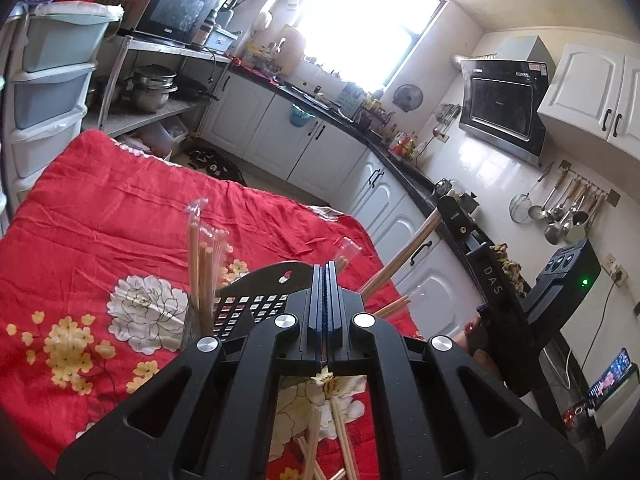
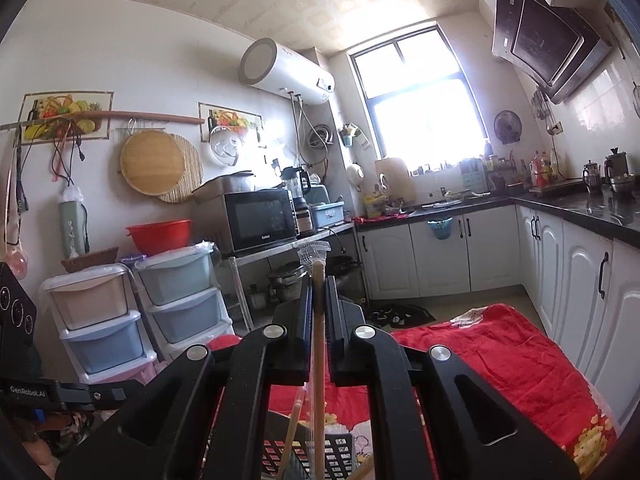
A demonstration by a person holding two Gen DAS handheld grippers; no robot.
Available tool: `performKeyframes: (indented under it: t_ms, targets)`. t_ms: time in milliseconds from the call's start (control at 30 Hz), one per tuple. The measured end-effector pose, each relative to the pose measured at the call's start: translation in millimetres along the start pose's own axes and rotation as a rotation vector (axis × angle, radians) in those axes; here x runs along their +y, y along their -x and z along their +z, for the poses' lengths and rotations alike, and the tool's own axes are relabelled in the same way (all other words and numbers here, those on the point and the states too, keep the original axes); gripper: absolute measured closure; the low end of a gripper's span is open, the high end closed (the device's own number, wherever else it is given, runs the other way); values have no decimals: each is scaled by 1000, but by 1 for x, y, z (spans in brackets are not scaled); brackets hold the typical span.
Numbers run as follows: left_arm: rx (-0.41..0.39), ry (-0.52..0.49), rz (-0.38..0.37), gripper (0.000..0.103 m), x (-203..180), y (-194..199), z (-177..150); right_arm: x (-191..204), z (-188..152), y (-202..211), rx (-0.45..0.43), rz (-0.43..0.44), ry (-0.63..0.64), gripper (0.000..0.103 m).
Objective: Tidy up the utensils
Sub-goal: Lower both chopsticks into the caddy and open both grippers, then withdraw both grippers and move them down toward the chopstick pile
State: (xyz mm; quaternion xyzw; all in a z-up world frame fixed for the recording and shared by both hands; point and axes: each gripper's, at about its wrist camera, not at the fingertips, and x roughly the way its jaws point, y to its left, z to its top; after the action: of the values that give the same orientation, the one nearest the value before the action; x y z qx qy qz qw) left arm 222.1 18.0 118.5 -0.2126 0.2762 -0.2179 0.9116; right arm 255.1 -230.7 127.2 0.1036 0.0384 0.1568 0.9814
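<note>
wrapped wooden chopstick [image 2: 319,320] upright in right claw [image 2: 319,304]; left claw [image 1: 327,300] clenched, perhaps empty, over perforated black basket [image 1: 256,304].

1. The left wrist view looks down along its gripper fingers [image 1: 326,280], close over the red floral cloth [image 1: 120,208], facing the window [image 1: 360,12] at upper centre.
2. The right wrist view looks level, facing the same window [image 2: 420,112].
3. Both views share the microwave [image 1: 176,8], the white cabinets [image 2: 432,252] and the red cloth.
</note>
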Motion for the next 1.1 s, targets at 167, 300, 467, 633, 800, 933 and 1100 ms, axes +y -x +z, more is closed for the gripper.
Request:
performKeyframes:
  t_ms: [167,300,467,633,800,933,1100]
  targets:
    - [-3,-6,30,103,5,-6,-4,1,-9,-6,36,-4,3,97]
    - [-16,-11,50,103,8,-7,-7,1,-14,-8,66,1,-11,83]
    - [-33,-22,67,102,8,-3,-9,-2,-17,-3,83,4,-34,68]
    - [-74,-38,90,83,5,7,-9,-3,-15,7,96,11,-46,58]
    - [-120,-59,105,63,0,21,-9,0,-12,16,136,14,-44,48]
    - [-154,-72,115,44,-3,32,-10,5,-10,24,154,9,-26,40]
    - [-175,-85,139,23,-5,42,-12,11,-9,40,158,10,-5,31]
